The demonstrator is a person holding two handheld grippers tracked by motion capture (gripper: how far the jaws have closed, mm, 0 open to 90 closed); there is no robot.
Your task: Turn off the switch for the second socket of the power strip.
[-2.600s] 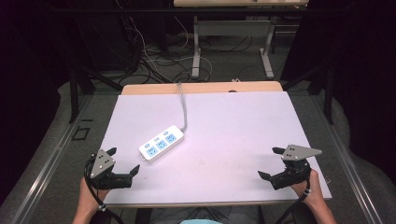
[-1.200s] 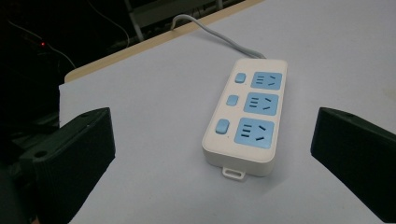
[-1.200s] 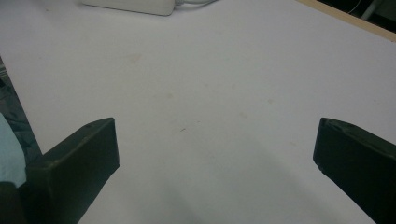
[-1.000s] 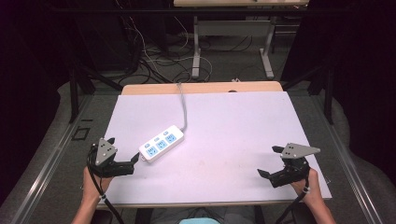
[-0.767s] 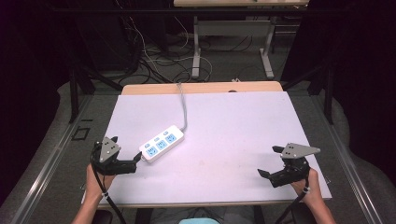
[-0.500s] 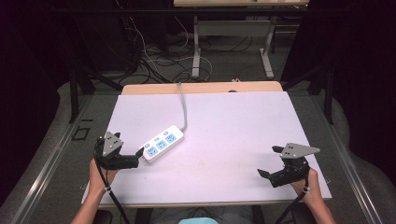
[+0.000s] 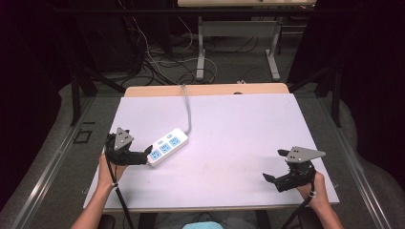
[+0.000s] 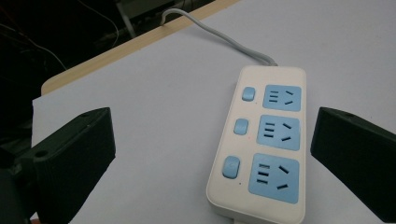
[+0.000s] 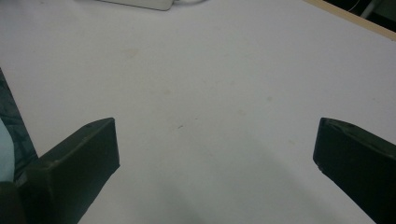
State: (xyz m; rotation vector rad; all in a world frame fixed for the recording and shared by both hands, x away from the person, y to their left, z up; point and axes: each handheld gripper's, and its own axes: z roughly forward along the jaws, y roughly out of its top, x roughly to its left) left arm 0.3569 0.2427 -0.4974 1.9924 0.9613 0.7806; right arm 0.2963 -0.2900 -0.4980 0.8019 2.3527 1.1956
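Left gripper point(image 7: 143, 156): held in the person's left hand point(image 7: 109, 168) at the left side of the white table point(image 7: 229, 138), jaws spread wide. The high view puts its tips just beside the near end of the power strip point(image 7: 167, 146); contact cannot be told there. The left gripper view adds that the power strip point(image 8: 264, 144) lies flat between the two open jaws, nearer the right-hand jaw, with a visible gap to each.

Power strip: white, set at a slant left of the table's middle. The left gripper view resolves three blue sockets, each with a blue button beside it, detail that is too small to read from above. Its grey cord point(image 7: 187, 109) runs toward the far table edge; the high view follows it over that edge.

Right gripper point(image 7: 272, 180): in the right hand point(image 7: 313, 188) near the front right corner, well apart from the strip. The right gripper view shows its jaws wide open over bare, faintly marked tabletop.
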